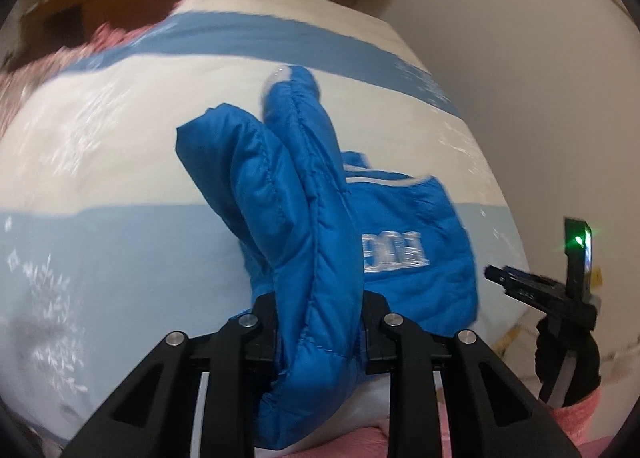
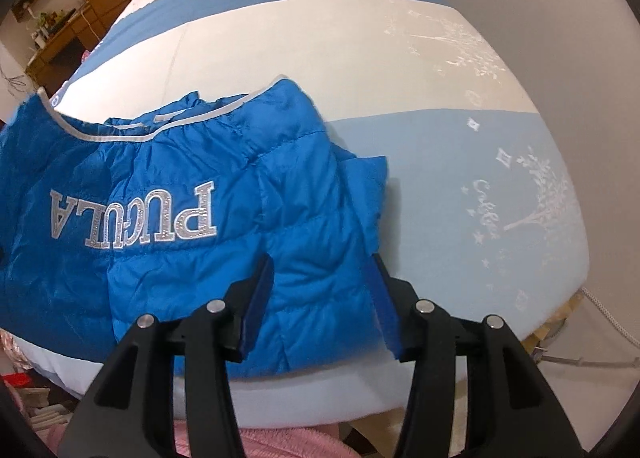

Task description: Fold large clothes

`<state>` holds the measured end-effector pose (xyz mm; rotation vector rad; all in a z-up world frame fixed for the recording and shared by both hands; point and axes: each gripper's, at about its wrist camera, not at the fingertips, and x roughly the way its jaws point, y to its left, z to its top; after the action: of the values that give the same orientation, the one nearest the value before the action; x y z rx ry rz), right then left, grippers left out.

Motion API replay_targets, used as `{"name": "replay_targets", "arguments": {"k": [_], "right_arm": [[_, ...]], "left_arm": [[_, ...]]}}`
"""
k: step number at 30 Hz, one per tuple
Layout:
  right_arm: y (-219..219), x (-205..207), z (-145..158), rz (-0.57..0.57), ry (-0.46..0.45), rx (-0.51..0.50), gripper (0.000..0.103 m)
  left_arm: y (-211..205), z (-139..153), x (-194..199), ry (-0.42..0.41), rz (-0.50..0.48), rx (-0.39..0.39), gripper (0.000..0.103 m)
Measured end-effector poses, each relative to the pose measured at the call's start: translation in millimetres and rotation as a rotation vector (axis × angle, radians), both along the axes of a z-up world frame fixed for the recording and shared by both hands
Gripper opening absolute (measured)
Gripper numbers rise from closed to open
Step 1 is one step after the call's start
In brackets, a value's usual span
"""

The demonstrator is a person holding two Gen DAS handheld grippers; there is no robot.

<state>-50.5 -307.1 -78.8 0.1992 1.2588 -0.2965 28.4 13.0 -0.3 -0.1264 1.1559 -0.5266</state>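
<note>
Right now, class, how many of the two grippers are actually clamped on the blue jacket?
1. The left gripper pinches a bunched fold of the blue jacket and holds it raised. The right gripper straddles the jacket's near corner, jaws apart, not pressing. Nothing seems hidden.

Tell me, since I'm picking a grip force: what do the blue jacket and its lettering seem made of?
Blue jacket: looks like thin, slightly glossy synthetic shell, quilted and padded, judging by stitched puffy channels and sheen. Lettering: silvery, sparkly, possibly sequined or embroidered; unclear.

the jacket [image 2: 192, 218] lies on the bed [image 2: 440, 178] near its front edge, a wall [image 2: 580, 38] to the bed's right.
</note>
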Motion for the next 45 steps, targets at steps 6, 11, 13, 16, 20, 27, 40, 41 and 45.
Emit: {"name": "replay_targets", "arguments": {"k": [6, 11, 13, 16, 20, 27, 40, 41, 45], "right_arm": [[-10.4, -7.1, 19.9, 0.010, -0.026, -0.006, 0.048], [-22.4, -9.9, 26.3, 0.029, -0.036, 0.000, 0.048], [-27.8, -10.0, 26.9, 0.032, -0.037, 0.004, 0.048], [-35.3, -10.5, 26.3, 0.035, -0.038, 0.012, 0.048], [-45.2, -10.6, 22.8, 0.039, -0.033, 0.024, 0.048], [-54.6, -9.1, 15.1, 0.056, -0.026, 0.044, 0.048], [-26.6, 26.9, 29.9, 0.212, -0.091, 0.187, 0.061], [-23.4, 29.8, 30.5, 0.223, -0.091, 0.199, 0.065], [0.0, 50.0, 19.9, 0.272, -0.042, 0.247, 0.072]], "left_arm": [[-74.8, 8.8, -6.9, -0.028, -0.142, 0.037, 0.027], [-119.8, -2.7, -6.9, -0.011, -0.199, 0.062, 0.029], [-138.0, -10.9, -6.2, 0.006, -0.220, 0.067, 0.030], [-161.8, -25.3, -4.6, 0.038, -0.254, 0.065, 0.032], [-187.8, -61.0, -3.8, 0.105, -0.285, 0.071, 0.034], [-196.9, -101.5, 1.2, 0.182, -0.296, 0.021, 0.036], [-79.4, -19.7, -2.4, 0.174, -0.131, -0.312, 0.041], [-67.5, -12.4, -1.2, 0.125, -0.079, -0.226, 0.041], [-57.2, -17.8, 4.8, 0.026, 0.010, 0.063, 0.040]]}}
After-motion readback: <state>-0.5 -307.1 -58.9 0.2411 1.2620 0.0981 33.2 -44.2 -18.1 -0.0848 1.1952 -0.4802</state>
